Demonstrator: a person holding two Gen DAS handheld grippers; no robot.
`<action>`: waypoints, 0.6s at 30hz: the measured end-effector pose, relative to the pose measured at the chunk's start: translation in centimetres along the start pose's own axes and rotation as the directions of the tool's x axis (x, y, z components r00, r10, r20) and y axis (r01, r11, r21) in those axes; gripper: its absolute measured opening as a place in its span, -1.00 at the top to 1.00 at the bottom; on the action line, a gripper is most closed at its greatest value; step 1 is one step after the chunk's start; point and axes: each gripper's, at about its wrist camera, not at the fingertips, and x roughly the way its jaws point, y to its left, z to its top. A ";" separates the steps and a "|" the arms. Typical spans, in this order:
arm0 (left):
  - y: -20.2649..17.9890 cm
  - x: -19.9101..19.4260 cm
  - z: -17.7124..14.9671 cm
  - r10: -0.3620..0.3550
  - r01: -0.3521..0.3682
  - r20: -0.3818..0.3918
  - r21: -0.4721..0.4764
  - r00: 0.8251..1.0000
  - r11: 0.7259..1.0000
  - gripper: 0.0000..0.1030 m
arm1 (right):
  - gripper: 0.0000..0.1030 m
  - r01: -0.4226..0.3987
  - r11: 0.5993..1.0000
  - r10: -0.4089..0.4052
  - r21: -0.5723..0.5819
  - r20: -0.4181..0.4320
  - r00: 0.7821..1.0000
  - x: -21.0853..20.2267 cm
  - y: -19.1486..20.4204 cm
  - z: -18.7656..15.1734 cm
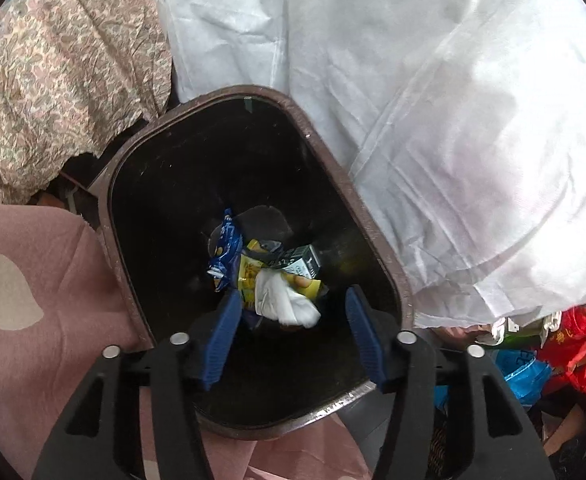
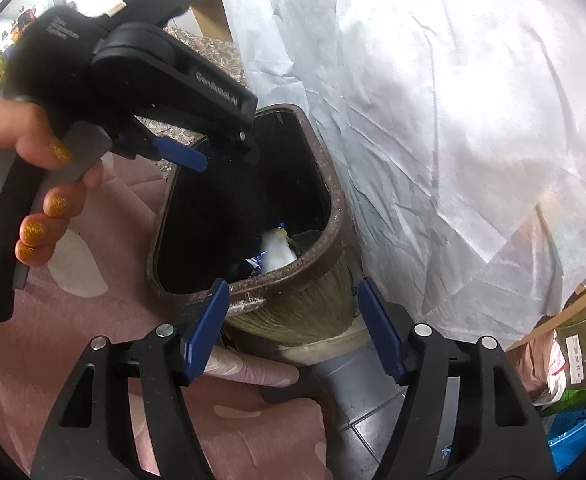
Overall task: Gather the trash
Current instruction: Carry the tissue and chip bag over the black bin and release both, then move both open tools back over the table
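A brown bin (image 1: pixel 377 240) stands open below my left gripper (image 1: pixel 293 300). At the bin's bottom lie a crumpled white tissue (image 1: pixel 289 308), a blue wrapper (image 1: pixel 225 252), a yellow wrapper (image 1: pixel 249 276) and a small carton (image 1: pixel 303 266). The left gripper's blue pads (image 1: pixel 221 344) stand apart over the bin mouth with nothing between them. In the right wrist view, a hand (image 2: pixel 41 200) holds the left gripper (image 2: pixel 221 152) above the bin (image 2: pixel 333 240). The right gripper (image 2: pixel 293 286) is open and empty, just outside the bin's near rim. White trash (image 2: pixel 279 254) shows inside.
A white sheet (image 1: pixel 453 120) hangs right behind the bin. A floral cloth (image 1: pixel 61 80) lies at the upper left and a pink cloth with pale spots (image 1: pixel 33 260) surrounds the bin's left side. Red and blue bags (image 1: pixel 565 344) crowd the right. Grey floor tiles (image 2: pixel 365 420) show beside the bin.
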 end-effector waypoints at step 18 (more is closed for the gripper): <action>0.6 -11.1 -5.2 -0.158 0.134 0.206 0.124 0.966 0.983 -0.34 | -0.31 0.020 1.000 -0.019 -0.008 0.081 0.997 -6.2 0.5 0.7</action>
